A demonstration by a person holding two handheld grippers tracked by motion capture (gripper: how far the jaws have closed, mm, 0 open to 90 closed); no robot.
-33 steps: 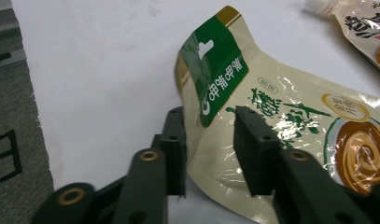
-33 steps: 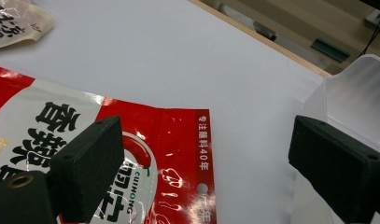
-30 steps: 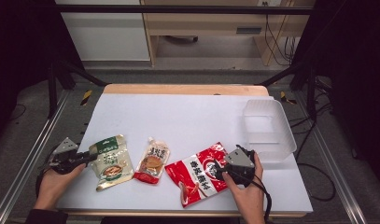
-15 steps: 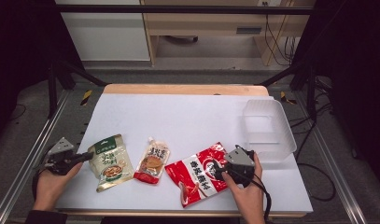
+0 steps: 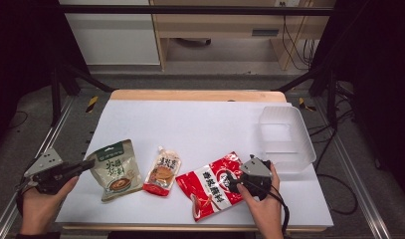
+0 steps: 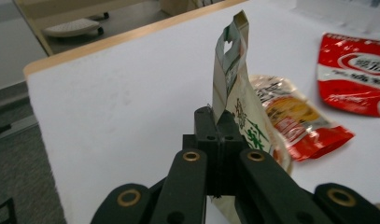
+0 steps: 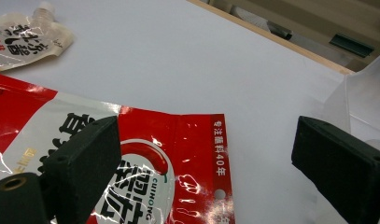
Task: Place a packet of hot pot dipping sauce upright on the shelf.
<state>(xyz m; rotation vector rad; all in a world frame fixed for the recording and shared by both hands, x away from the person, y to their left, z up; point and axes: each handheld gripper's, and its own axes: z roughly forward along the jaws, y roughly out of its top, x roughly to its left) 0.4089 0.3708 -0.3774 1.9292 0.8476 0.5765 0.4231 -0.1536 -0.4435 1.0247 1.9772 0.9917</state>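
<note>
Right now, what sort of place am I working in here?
Probably a lab recording bench, not a kitchen or shop: a white-topped table ringed by black stands, cables on the floor, and food pouches laid out as props, with the green pouch in the left claw beside a clear plastic bin.

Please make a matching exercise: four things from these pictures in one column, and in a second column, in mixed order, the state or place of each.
1. green pouch
2. red packet
3. clear bin
4. right gripper

a. open, above a packet's corner
b. empty, at the table's right edge
c. pinched at its edge by the shut left gripper
d. flat on the table, nearest the right hand

Pairs: 1-c, 2-d, 3-b, 4-a
</note>
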